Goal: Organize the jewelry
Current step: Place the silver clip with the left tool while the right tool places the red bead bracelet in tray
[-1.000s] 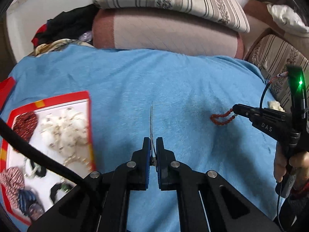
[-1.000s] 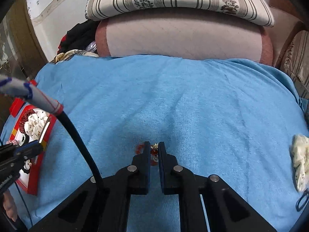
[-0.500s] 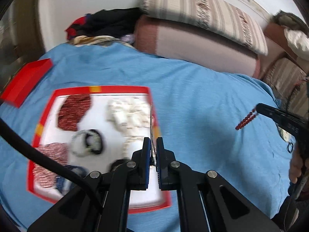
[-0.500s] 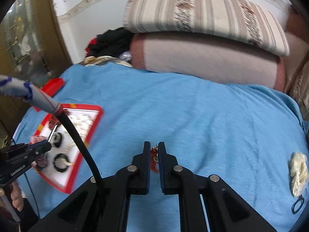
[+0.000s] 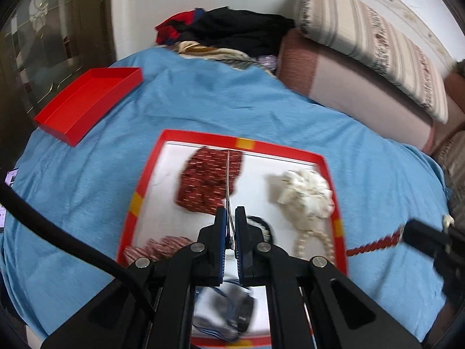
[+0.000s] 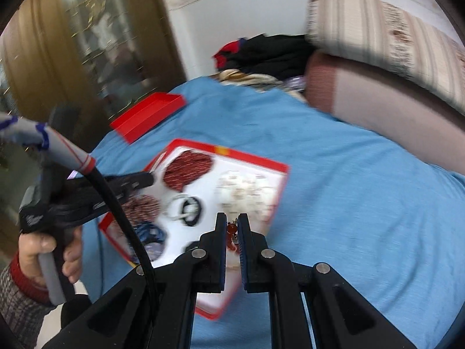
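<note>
Left gripper, jaws closed on a thin metal wire or pin whose long axis runs straight ahead from the fingertips, over the dark red patterned piece. The red-rimmed jewelry tray lies directly beneath and ahead of this gripper, so a release here would likely land inside it.

Right gripper, jaws clamped on a red bead bracelet; in the left view the strand hangs leftward from its tip, just outside the tray's right rim. The tray lies ahead and to the left of this gripper, beneath its fingertips at the near corner. The right gripper probably needs a short leftward carry. The left hand grips its handle at the tray's far side.
</note>
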Available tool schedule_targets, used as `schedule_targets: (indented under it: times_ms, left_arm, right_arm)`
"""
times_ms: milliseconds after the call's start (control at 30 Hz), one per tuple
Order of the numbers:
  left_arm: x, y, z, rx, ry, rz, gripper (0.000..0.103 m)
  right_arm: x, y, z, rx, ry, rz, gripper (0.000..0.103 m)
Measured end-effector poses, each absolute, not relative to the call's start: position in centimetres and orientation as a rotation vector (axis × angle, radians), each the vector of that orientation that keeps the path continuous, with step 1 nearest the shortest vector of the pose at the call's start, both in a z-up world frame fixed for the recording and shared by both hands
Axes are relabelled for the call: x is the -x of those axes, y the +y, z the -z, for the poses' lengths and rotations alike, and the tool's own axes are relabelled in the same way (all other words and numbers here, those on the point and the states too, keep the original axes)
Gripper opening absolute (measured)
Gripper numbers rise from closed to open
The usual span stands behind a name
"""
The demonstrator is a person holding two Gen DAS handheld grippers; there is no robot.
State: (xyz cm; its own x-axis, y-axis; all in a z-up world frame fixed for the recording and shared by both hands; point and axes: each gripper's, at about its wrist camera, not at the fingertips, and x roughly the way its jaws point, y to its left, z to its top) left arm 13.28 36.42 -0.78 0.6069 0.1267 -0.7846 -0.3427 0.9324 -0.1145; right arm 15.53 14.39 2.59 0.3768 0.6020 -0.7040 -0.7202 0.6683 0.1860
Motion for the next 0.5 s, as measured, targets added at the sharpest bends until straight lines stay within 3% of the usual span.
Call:
schedule_targets:
  times_ms: [500]
  left_arm:
    - [-16.3,42.1,4.0,0.313,0.94,-0.327,0.005]
  right_arm:
    - [-18.7,23.4,0.6,0.156,0.909,-0.89,0.008]
